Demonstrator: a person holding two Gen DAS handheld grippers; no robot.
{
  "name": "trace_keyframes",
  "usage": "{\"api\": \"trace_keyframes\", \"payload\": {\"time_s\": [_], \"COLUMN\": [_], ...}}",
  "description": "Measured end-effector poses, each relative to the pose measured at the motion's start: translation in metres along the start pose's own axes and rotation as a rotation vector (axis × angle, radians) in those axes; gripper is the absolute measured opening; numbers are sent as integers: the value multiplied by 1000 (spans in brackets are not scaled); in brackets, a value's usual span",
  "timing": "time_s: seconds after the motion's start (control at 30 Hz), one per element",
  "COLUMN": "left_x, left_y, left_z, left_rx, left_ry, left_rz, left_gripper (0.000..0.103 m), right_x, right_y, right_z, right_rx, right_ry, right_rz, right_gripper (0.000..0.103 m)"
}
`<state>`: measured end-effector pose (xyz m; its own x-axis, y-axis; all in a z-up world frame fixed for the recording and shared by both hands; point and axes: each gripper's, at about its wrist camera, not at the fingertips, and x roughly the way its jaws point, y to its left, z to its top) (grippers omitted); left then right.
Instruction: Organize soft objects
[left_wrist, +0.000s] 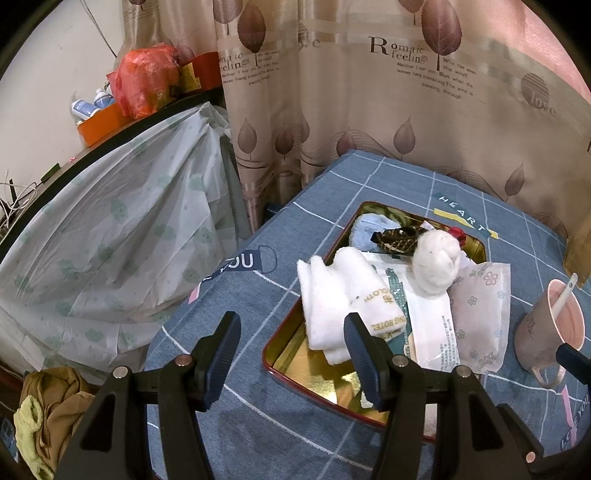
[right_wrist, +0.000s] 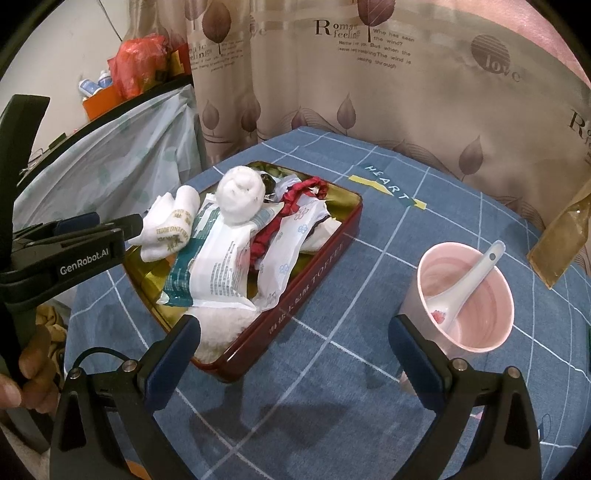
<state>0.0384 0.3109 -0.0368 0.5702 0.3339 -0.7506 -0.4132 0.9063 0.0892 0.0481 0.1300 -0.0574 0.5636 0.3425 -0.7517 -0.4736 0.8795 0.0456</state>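
Note:
A red tin (left_wrist: 325, 384) with a gold inside sits on the blue checked cloth and holds several soft items. A folded white hotel towel (left_wrist: 332, 295) hangs over its left rim. A white fabric ball (left_wrist: 437, 260) rests on a wipes packet (left_wrist: 424, 317), beside a floral packet (left_wrist: 480, 306). A blue cloth (left_wrist: 369, 230) lies at the far end. My left gripper (left_wrist: 291, 343) is open, its right finger just in front of the towel. My right gripper (right_wrist: 295, 350) is open over the table, in front of the tin (right_wrist: 314, 258). A red scrunchie (right_wrist: 295, 199) lies among the packets.
A pink cup (right_wrist: 469, 295) holding a white spoon (right_wrist: 465, 288) stands right of the tin, close to my right finger. A leaf-print curtain (right_wrist: 369, 92) hangs behind the table. A plastic-draped shelf (left_wrist: 110, 221) stands left. A hand (right_wrist: 29, 369) holds the left gripper's handle.

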Motion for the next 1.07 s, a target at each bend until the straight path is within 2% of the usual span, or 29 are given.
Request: {"api": "trace_keyframes", "payload": {"time_s": [1.07], "left_x": [1], "left_y": [-5], "left_z": [4], "left_rx": [10], "left_ry": [-18], "left_rz": [-17], "left_gripper": [59], "right_x": [0], "right_y": [6], "right_z": [2], "right_rx": [-24], "right_ry": [9], "right_rz": [0], "right_gripper": [101]}}
